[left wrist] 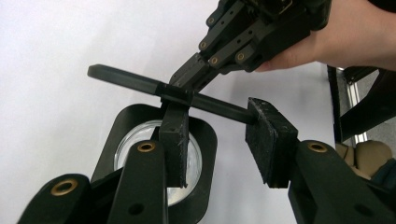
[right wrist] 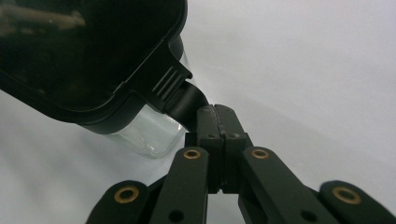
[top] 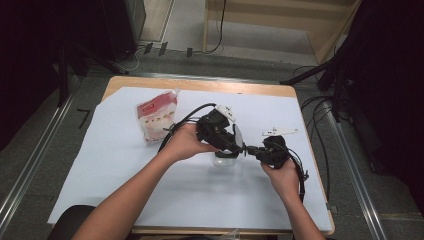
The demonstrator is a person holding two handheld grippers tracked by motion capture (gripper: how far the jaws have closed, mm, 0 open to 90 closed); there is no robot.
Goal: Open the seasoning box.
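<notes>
A person at a white-covered counter (top: 125,165) works two claws over a clear glass jar (top: 223,161) near the counter's middle. The right claw (top: 251,149), held level in the right hand (top: 281,172), is clamped tight on a thin black handle (left wrist: 140,84); seen from the right claw's own camera, that handle runs into a black lid (right wrist: 79,56) sitting at a tilt over the jar's mouth, the glass showing below the lid's rim. The left claw (left wrist: 224,140), gripped in the left hand (top: 186,142), hangs above the jar, pointing down. Its jaws stand partly open, one pad on either side of the handle, near its free end; whether either pad touches the bar cannot be told. The left claw view looks down onto a black rounded frame with a glass circle inside it. A red-and-white pouch (top: 157,119) lies well apart, toward the counter's far left. Cables trail from both claws across the sheet.
</notes>
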